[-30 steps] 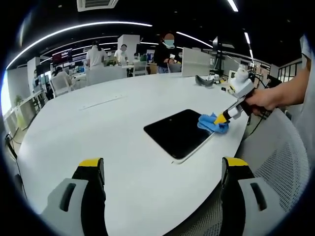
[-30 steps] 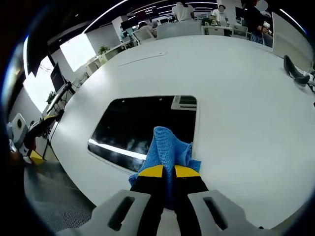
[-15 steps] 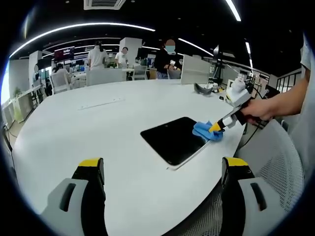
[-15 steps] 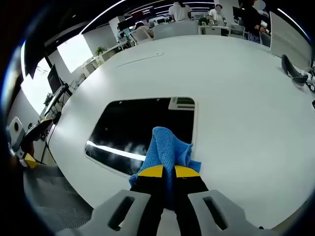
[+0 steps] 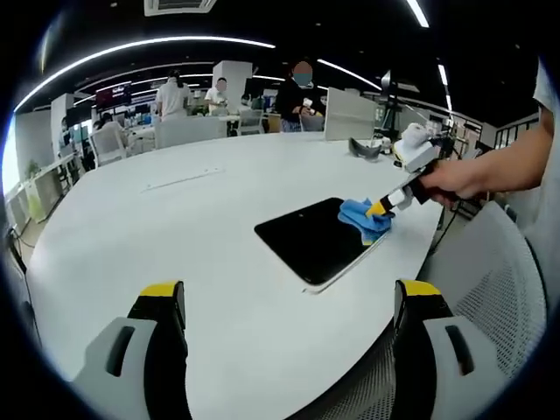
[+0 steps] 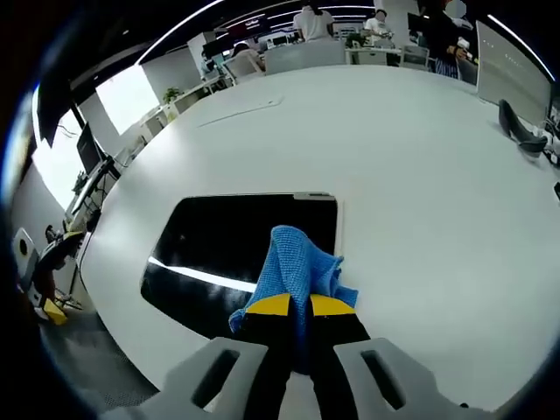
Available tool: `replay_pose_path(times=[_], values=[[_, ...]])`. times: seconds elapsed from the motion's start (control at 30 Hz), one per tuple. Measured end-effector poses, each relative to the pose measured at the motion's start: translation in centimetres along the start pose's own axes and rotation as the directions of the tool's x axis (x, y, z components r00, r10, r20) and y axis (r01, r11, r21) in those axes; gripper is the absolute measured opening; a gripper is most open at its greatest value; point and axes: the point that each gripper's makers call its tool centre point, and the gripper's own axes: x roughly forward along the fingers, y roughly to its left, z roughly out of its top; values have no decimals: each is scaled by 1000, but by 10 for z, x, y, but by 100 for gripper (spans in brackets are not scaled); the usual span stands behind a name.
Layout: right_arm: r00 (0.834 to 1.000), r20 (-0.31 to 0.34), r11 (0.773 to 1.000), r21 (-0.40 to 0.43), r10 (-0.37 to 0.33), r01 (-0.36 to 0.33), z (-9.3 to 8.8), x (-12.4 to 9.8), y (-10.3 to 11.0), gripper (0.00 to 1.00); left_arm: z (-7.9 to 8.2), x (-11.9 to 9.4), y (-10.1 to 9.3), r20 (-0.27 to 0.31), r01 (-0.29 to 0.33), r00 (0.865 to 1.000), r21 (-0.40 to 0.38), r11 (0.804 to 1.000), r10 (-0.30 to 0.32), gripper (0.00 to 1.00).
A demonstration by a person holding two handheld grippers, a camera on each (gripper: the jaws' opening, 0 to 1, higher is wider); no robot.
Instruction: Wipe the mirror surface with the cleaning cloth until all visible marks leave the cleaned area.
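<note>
While right gripper (image 6: 291, 308) clamps cloth (image 6: 297, 267) on mirror (image 6: 227, 249) at frame centre, left gripper (image 5: 293, 302) hangs with jaws apart, bottom of frame, over table (image 5: 175, 227).

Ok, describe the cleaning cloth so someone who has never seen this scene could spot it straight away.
Start with the big white round table and find the dark rectangular mirror lying flat near its edge. At one end of the mirror sits a crumpled blue cloth, pinched in the yellow-tipped jaws of the right gripper. It is the only soft, bright blue thing on the table.
</note>
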Motion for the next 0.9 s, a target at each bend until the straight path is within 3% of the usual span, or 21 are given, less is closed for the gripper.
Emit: replay_pose_path(times=[0.9], values=[[998,8,996,-72,-56,57,51,36,-19,0,0,0,6,5,-23,1000,5,1000,23,99]])
